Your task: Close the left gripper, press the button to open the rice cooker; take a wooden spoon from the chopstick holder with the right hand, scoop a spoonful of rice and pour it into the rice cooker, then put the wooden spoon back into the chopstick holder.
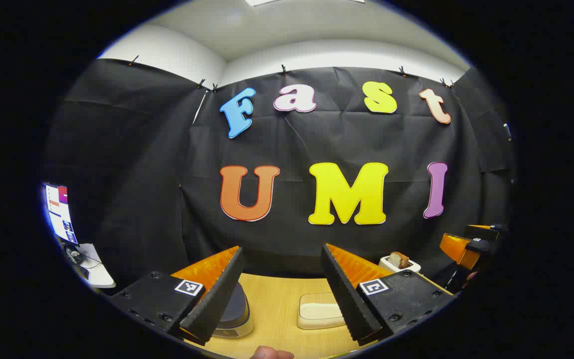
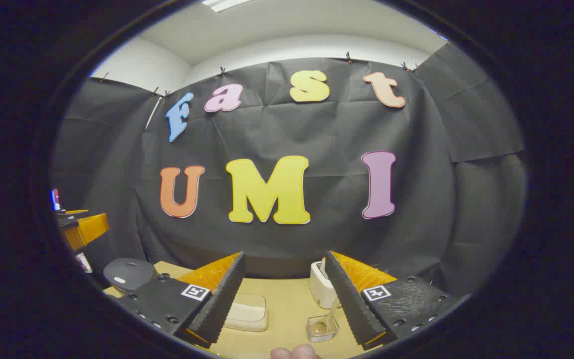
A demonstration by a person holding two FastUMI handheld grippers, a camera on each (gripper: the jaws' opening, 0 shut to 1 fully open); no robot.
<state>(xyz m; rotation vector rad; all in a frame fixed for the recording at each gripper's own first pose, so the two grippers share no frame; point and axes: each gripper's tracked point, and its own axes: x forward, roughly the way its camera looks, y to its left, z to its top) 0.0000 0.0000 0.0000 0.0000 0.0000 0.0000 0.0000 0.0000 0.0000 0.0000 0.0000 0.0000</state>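
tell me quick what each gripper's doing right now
Left gripper: jaws open, holding nothing, above the rice cooker.
Right gripper: jaws open, holding nothing.

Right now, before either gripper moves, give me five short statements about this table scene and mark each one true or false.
1. The left gripper is open. True.
2. The rice cooker has its lid up. False: the lid is down.
3. The right gripper is shut on the wooden spoon. False: its fingers are apart, and the spoon stands in the clear chopstick holder.
4. A toaster holding bread stands at the back of the wooden table. True.
5. The rice tray sits on top of the rice cooker. False: it rests on the table beside it.
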